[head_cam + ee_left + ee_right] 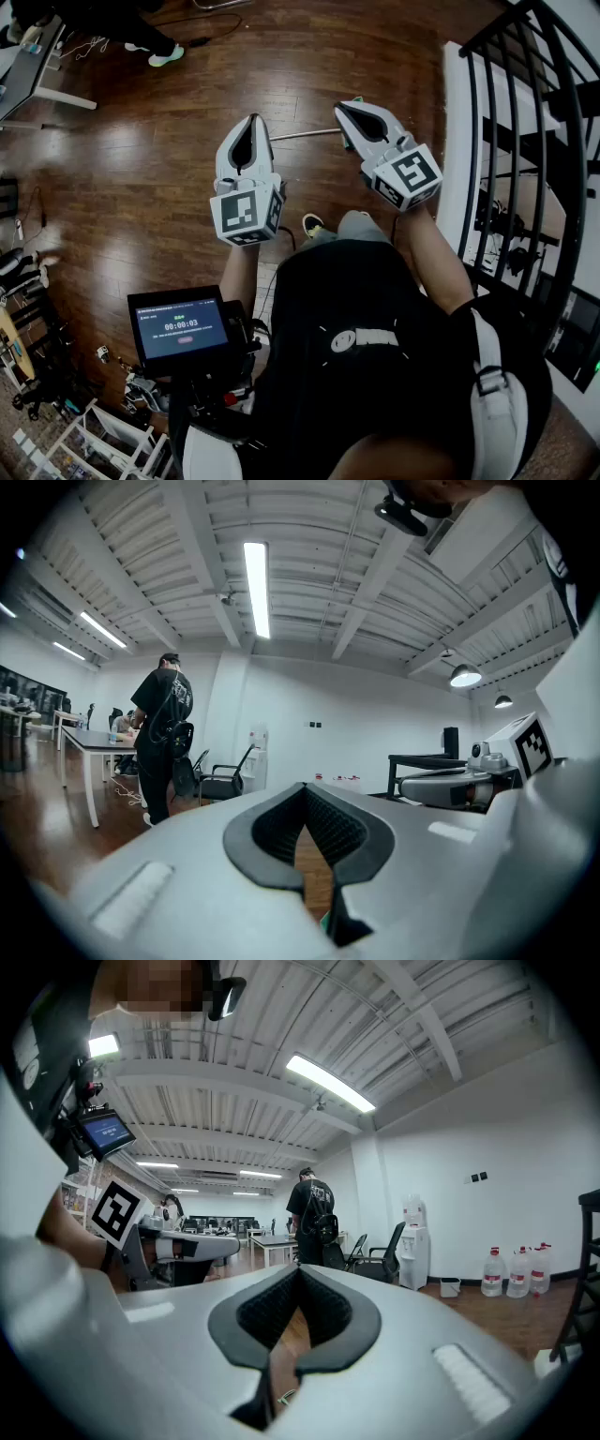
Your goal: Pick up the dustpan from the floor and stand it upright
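In the head view a thin metal rod [305, 134] lies on the wooden floor between my two grippers, and a green bit [357, 98] peeks out past the right one. This looks like the dustpan's handle; the pan itself is hidden behind the right gripper. My left gripper [253, 119] is held level above the floor, left of the rod, its jaws shut and empty [305, 787]. My right gripper [342, 106] hovers level over the rod's right end, jaws also shut with nothing between them [298, 1269]. Neither gripper touches the rod.
A black railing [534, 141] and a white ledge [455, 141] run along the right. A table [37, 75] stands at the far left. A person with a backpack [164, 733] stands by a chair [225, 775]. A water dispenser [412, 1241] and bottles [516, 1271] line the wall.
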